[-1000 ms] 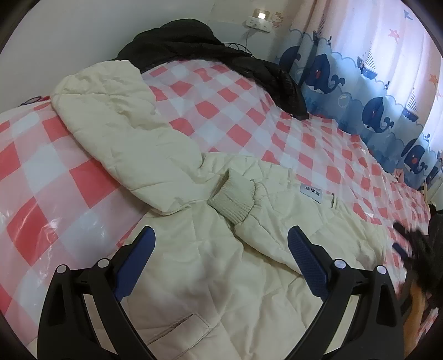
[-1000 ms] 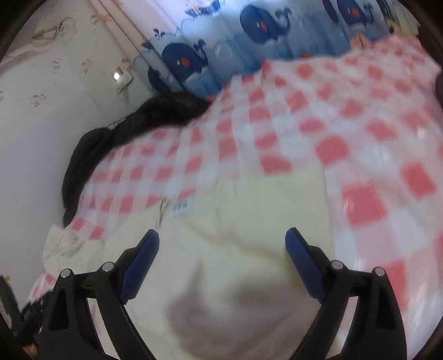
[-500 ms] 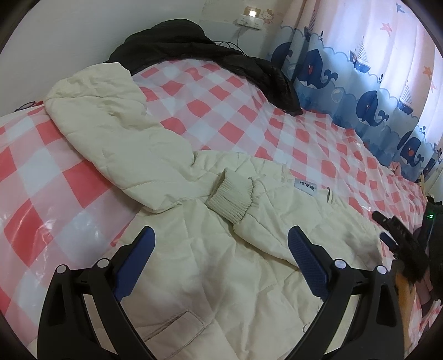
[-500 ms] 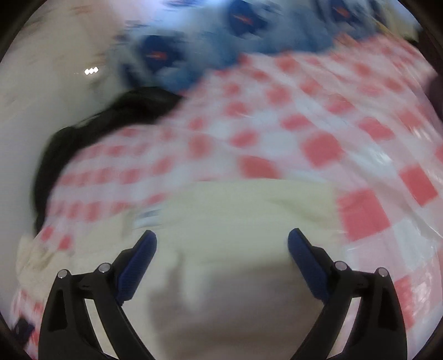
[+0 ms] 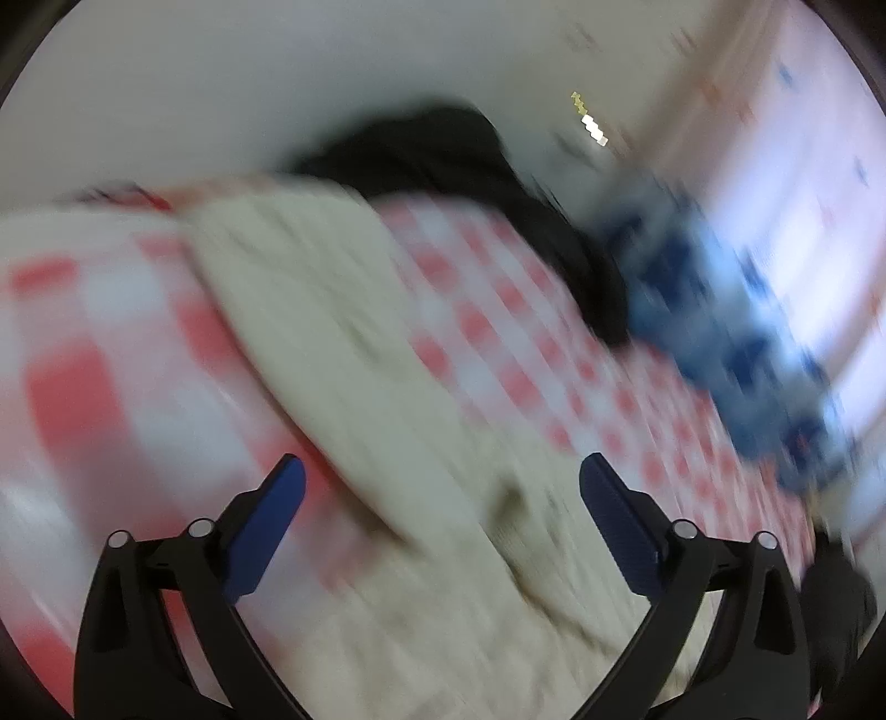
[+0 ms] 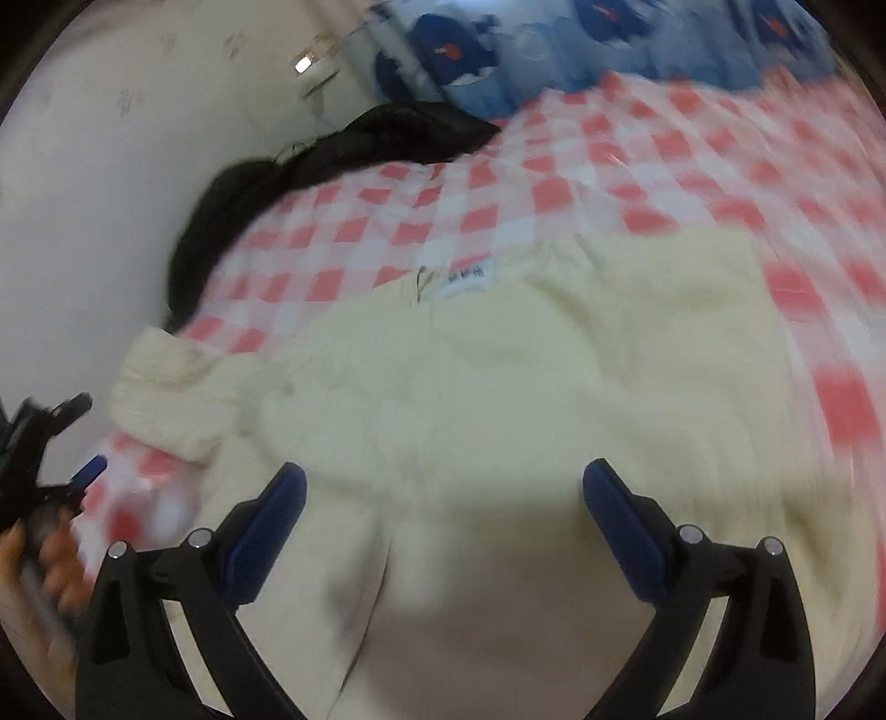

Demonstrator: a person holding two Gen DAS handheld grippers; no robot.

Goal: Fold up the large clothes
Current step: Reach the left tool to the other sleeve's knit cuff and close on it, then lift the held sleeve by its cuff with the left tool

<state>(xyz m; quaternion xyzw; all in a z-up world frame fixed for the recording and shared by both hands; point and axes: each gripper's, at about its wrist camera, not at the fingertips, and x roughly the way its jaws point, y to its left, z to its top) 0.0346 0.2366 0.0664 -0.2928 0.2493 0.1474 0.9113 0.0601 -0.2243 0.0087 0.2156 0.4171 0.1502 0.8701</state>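
Cream jacket (image 6: 498,387) spread flat on red-checked bedspread (image 6: 637,155), black coat (image 6: 332,160) heaped by the wall. Right gripper (image 6: 443,498) above it, jaws opening wide, nothing between them. Left gripper (image 5: 440,487) likewise wide apart, empty, over the blurred sleeve (image 5: 343,332).

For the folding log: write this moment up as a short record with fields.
surface: bed with a red and white checked sheet
garment: cream padded coat spread on the sheet, white label near its far edge
other clothing: black garment heaped along the wall
backdrop: whale-print curtain
left tongs: open, nothing between them
right tongs: opening, over the coat, nothing gripped
image quality: left view heavily blurred
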